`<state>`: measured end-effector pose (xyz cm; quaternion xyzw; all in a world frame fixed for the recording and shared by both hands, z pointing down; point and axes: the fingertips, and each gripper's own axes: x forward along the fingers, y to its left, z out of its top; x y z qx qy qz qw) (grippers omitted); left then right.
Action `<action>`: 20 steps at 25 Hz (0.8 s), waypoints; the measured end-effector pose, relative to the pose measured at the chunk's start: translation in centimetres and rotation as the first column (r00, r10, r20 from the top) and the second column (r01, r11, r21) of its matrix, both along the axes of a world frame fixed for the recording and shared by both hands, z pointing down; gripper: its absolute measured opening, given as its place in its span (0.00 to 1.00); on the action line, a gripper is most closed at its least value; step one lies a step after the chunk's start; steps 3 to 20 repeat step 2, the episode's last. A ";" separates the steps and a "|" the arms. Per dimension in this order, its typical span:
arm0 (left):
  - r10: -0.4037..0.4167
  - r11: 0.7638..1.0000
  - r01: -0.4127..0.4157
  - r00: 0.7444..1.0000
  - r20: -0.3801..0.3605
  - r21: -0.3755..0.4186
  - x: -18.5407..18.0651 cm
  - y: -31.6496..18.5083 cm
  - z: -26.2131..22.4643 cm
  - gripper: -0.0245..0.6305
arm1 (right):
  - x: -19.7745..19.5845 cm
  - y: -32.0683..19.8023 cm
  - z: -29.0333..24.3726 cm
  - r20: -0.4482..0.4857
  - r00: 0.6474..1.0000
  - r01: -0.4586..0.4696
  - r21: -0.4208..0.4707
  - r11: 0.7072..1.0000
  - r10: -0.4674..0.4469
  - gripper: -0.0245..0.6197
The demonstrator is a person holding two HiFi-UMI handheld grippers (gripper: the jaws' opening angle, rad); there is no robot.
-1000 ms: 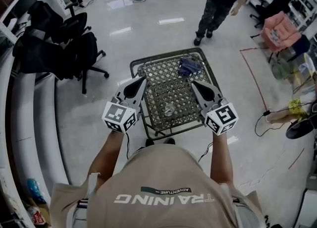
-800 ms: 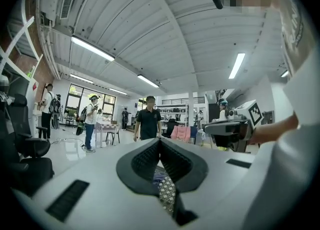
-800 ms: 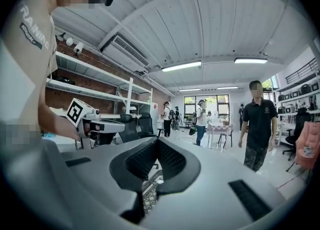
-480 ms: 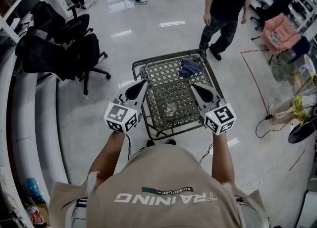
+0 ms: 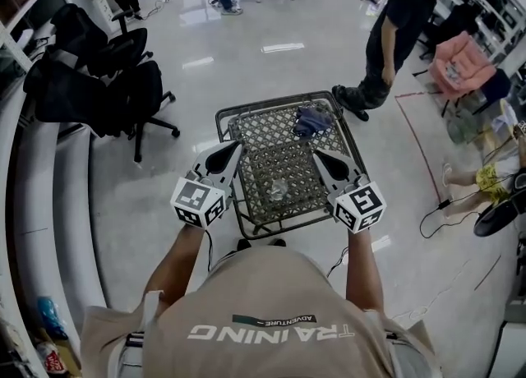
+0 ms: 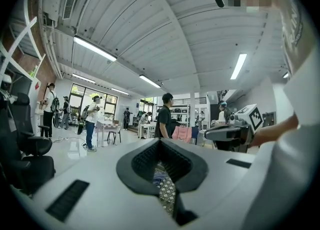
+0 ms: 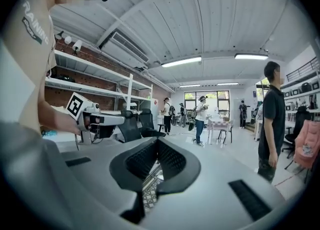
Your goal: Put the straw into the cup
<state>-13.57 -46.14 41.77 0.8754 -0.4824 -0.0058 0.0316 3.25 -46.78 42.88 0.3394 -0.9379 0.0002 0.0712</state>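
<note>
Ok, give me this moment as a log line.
left gripper: shut, empty | right gripper: shut, empty | cup: on lattice table, untouched | straw: not visible

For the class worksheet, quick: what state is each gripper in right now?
Left gripper: closed, holding nothing.
Right gripper: closed, holding nothing.

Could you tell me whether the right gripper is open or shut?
Shut: the right gripper has its jaw tips together, with nothing between them.
</note>
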 end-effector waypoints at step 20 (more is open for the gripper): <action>0.004 1.000 -0.004 1.000 0.008 -0.002 0.0 -0.1 0.4 0.06 | 0.0 0.2 0.0 -0.002 1.000 -0.008 0.013 1.000 0.008 0.06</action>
